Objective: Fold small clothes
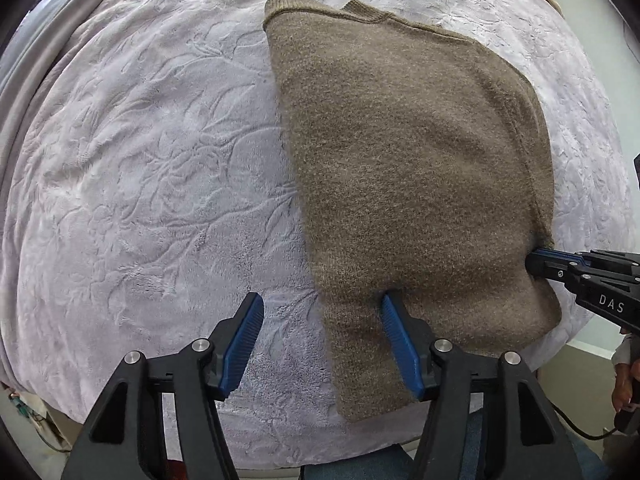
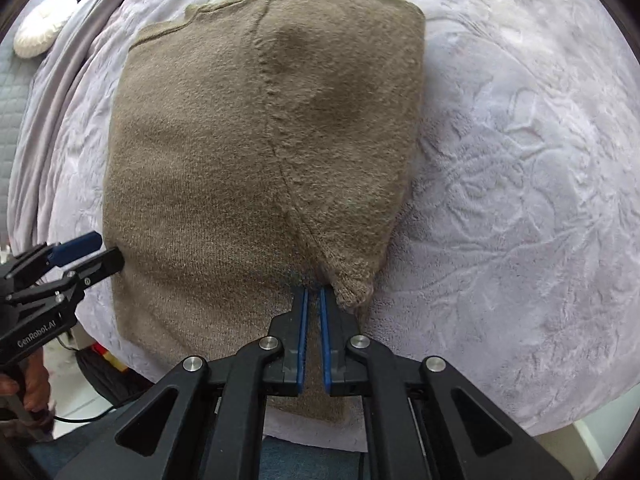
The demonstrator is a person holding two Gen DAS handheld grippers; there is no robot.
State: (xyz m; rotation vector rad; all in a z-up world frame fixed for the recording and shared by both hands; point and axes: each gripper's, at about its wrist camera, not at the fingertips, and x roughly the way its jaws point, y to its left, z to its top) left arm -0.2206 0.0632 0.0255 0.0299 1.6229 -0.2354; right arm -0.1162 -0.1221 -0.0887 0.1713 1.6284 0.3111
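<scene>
A brown knit sweater [image 1: 400, 152] lies folded into a narrow panel on the lilac blanket [image 1: 140, 160]. My left gripper [image 1: 320, 316] points down over its near left edge and is open. One blue pad [image 1: 394, 328] rests on the knit, and the other hangs over bare blanket. In the right wrist view the sweater [image 2: 240, 140] has a sleeve folded across it, with the cuff tip [image 2: 352, 292] at the near edge. My right gripper [image 2: 314, 292] is shut, its tips buried in the fabric beside that cuff. It also enters the left wrist view from the right [image 1: 534, 262].
The blanket [image 2: 520, 160] covers a bed whose near edge runs just below both grippers. Grey bedding folds [image 2: 60, 92] and a white round cushion [image 2: 40, 32] lie at the far left. A person's hand [image 2: 28, 396] and a cable [image 2: 80, 418] are by the bed's edge.
</scene>
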